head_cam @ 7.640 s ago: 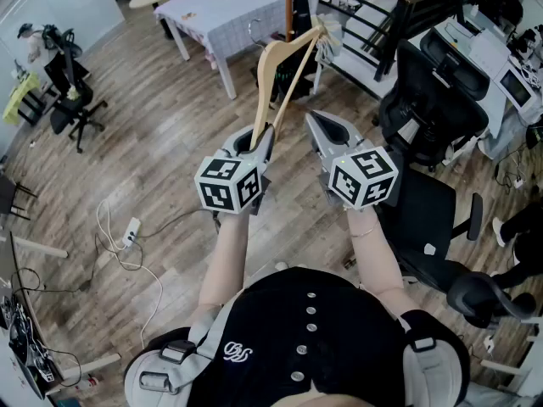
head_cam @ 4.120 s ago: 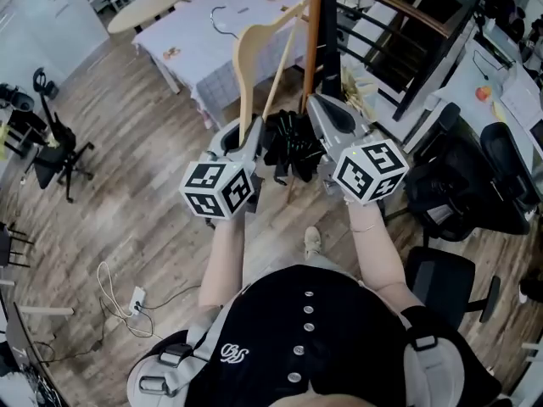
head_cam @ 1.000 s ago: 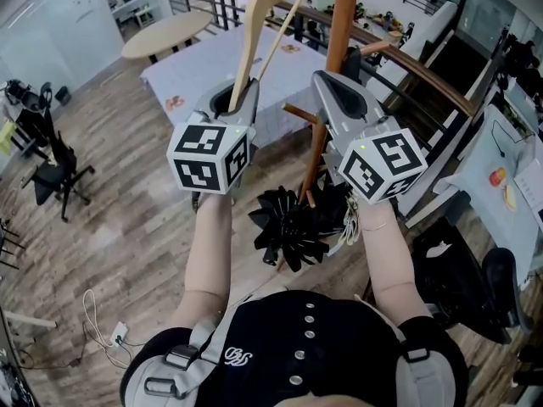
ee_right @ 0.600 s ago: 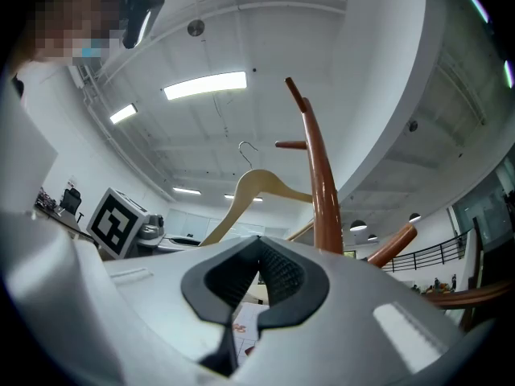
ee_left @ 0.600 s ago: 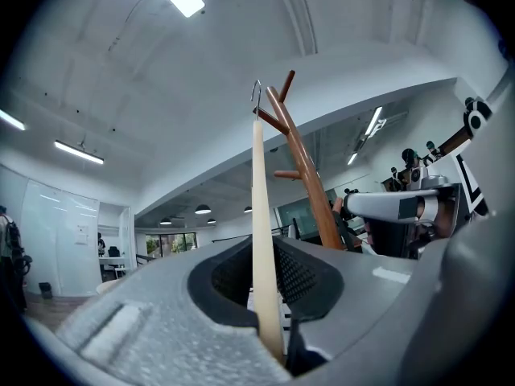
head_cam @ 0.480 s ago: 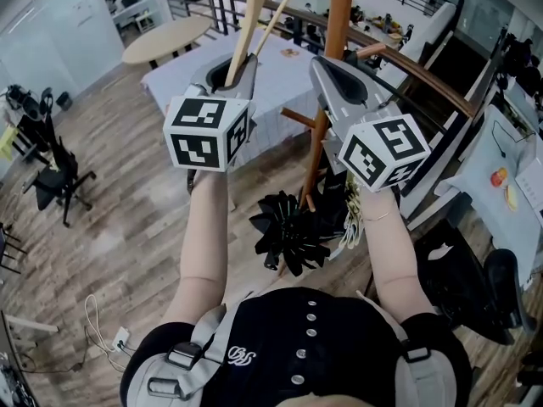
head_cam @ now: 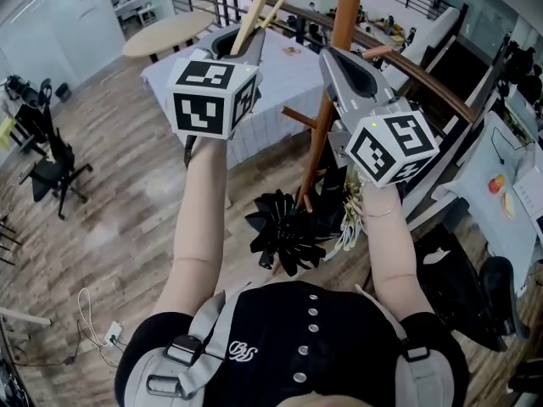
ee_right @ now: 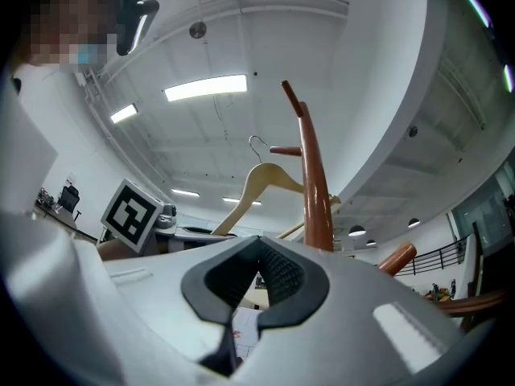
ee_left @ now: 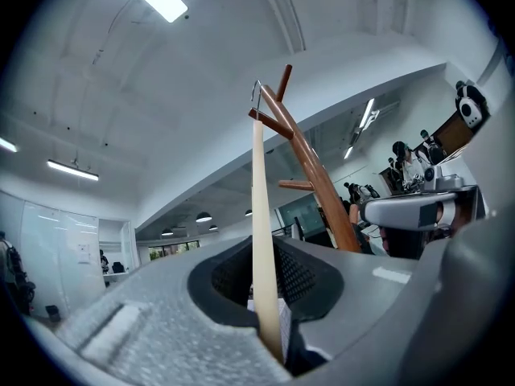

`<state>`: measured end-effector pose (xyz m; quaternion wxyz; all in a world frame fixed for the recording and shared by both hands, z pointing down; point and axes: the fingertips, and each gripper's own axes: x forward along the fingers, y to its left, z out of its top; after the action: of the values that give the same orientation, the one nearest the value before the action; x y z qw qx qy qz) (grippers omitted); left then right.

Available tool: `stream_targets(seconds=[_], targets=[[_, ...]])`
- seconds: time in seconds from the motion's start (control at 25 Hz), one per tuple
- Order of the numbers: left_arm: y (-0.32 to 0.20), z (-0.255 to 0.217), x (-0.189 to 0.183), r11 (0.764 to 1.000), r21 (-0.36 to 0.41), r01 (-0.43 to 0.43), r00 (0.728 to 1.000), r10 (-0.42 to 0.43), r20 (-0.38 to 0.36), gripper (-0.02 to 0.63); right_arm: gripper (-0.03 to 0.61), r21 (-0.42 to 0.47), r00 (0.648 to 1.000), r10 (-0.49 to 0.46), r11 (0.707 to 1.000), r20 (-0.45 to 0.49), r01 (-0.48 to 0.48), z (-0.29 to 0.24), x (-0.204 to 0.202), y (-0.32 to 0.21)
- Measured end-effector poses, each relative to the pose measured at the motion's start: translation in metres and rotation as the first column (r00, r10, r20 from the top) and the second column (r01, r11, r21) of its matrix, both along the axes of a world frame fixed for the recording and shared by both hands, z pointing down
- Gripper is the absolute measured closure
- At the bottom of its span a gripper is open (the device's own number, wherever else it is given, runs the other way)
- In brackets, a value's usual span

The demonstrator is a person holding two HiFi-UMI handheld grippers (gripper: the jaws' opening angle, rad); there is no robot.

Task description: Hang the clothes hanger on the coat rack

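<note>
Left gripper [head_cam: 242, 45] clamped on lower end of wooden hanger [ee_left: 257, 215]; hanger upright, hook beside top pegs of coat rack [head_cam: 344, 24]. Right gripper [head_cam: 333, 59] jaws together, empty. White logo [head_cam: 240, 348] on black top, letters unclear.

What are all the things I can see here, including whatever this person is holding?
clothes hanger: one, pale wood with a metal hook, held up near the rack's top
coat rack: one, reddish-brown wood, standing just ahead of the person
pleated thing: one, black, low against the rack's pole
cloth-covered table: one, pale, behind the rack
round table: one, beige, far left
office chairs: at least two, black, at the left and right edges
railing: one, dark with a brown handrail, right
left gripper: one, grey with a marker cube, shut on the hanger
right gripper: one, grey with a marker cube, shut and empty
forearms: two, bare, stretched upward
</note>
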<state>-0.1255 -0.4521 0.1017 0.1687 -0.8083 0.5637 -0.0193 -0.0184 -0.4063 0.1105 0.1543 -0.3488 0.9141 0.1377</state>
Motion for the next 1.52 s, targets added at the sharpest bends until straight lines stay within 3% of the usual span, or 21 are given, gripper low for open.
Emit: stream_targets(seconds=[0.48,1.08,1.52], targets=[[-0.018,-0.008,0.01,1.0,-0.013,-0.018,0.999,0.018,0.036,0.578,0.578,0.007,1.0,-0.003,1.0,0.005,0.003,0.002,0.004,-0.006],[-0.024,0.016,0.024,0.997,-0.07,-0.023,0.998,0.027,0.061,0.577,0.578,-0.025,1.0,0.019,1.0,0.005,-0.019,0.02,0.019,-0.006],[-0.006,0.018,0.037,0.999,-0.013,-0.032,0.999,0.032,0.039,0.554,0.578,-0.079,0.999,0.034,0.996,0.023,-0.032,0.04,0.026,-0.005]])
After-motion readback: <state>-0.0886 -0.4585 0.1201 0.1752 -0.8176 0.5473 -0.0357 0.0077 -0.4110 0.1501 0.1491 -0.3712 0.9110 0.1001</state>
